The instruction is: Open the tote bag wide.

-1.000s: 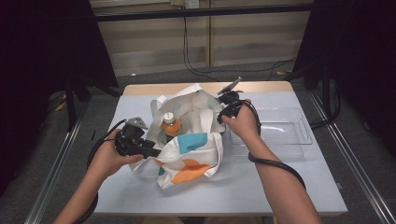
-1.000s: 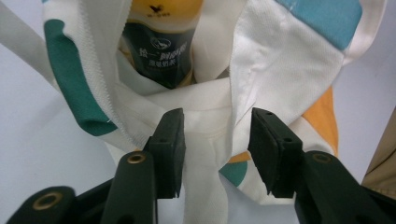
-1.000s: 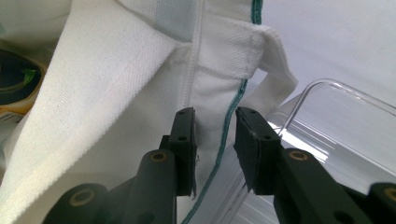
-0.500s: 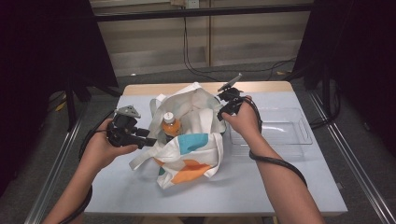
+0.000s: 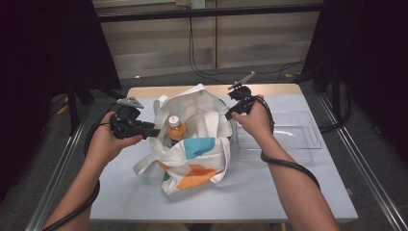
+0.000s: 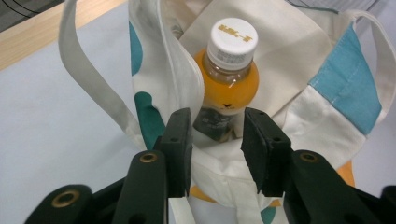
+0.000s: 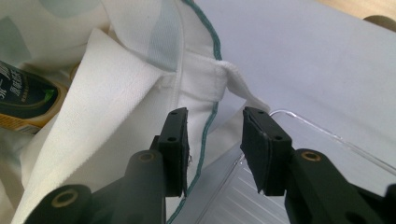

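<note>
A white tote bag (image 5: 192,144) with teal and orange patches lies open at the table's middle. An orange drink bottle (image 5: 175,129) with a white cap stands inside it. My left gripper (image 5: 153,131) is at the bag's left side, open. Its jaws straddle the bag's rim (image 6: 205,158) just in front of the bottle (image 6: 231,70). My right gripper (image 5: 230,113) is at the bag's right rim, also open. The teal-edged hem (image 7: 205,126) lies loose between its jaws. A bottle label (image 7: 23,102) shows inside the bag.
A clear plastic tray (image 5: 288,134) sits on the table right of the bag, and its corner (image 7: 261,196) lies under the right gripper. A long bag strap (image 6: 88,88) trails over the grey table top (image 5: 269,192). Cables run from both grippers.
My left gripper has moved away from the table's front edge and up to the bag's left rim beside the bottle. The right gripper has hardly moved.
</note>
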